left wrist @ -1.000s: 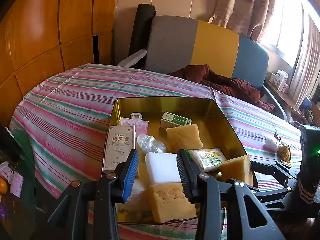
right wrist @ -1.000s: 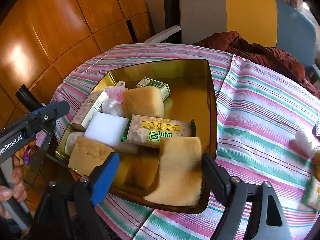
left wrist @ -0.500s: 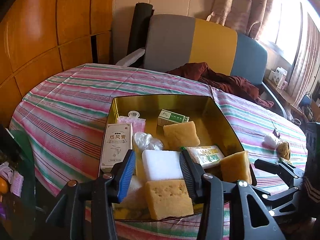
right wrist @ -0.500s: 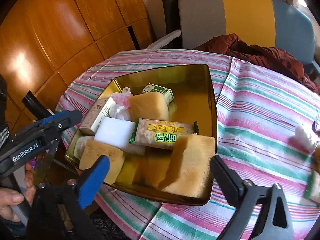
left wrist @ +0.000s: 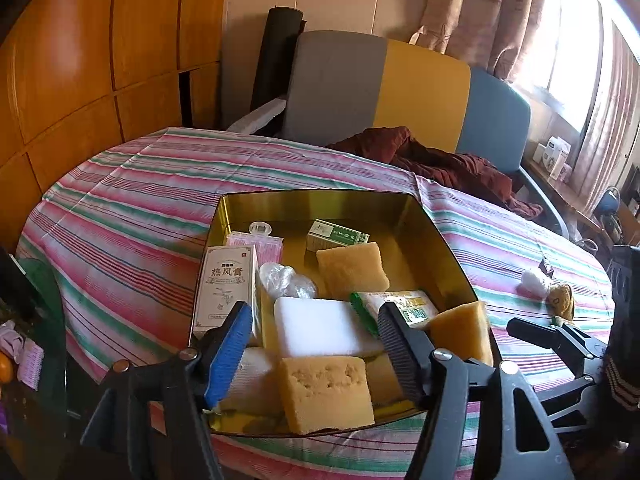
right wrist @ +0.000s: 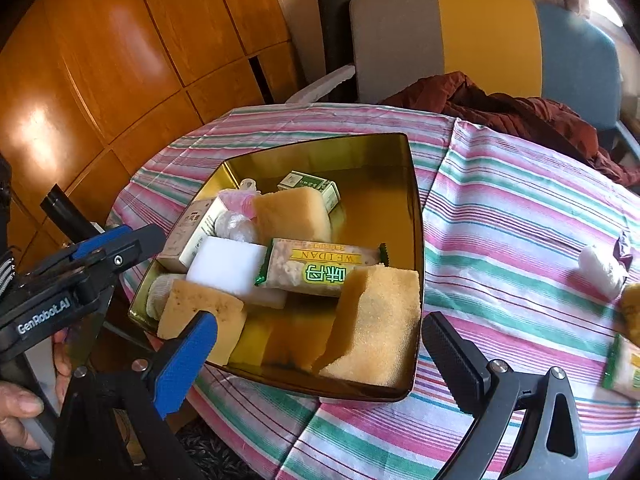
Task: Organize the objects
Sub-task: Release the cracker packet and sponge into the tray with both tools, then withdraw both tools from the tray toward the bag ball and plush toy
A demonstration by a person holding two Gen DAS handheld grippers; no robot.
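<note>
Gold metal is catching the window light: the tin (right wrist: 414,216) is sitting on the striped desk (right wrist: 500,216), straight ahead of both claws, and it is already filling up. Inside it I am seeing several yellow sponges, one of them (right wrist: 376,328) leaning on the wall nearest the right claw (right wrist: 320,344), a white block (left wrist: 320,326) just beyond the left claw (left wrist: 312,344), a snack bar (right wrist: 320,268) lying across the pile, a tall box (left wrist: 226,288), a green box (left wrist: 336,236) at the far end, a pink packet (left wrist: 260,246) and a clear wrapper (left wrist: 286,282).

Both claws are hanging apart and gripping nothing, the left one low over the tin's near edge, the right one just short of it.

Most of the sorting is looking done, to my eye. Off to the right claw's right side, well apart from the tin, a cotton ball (right wrist: 602,270), something yellow (right wrist: 632,312) and a green packet (right wrist: 624,368) are waiting on the cloth; those appear to be what is left to gather.
</note>
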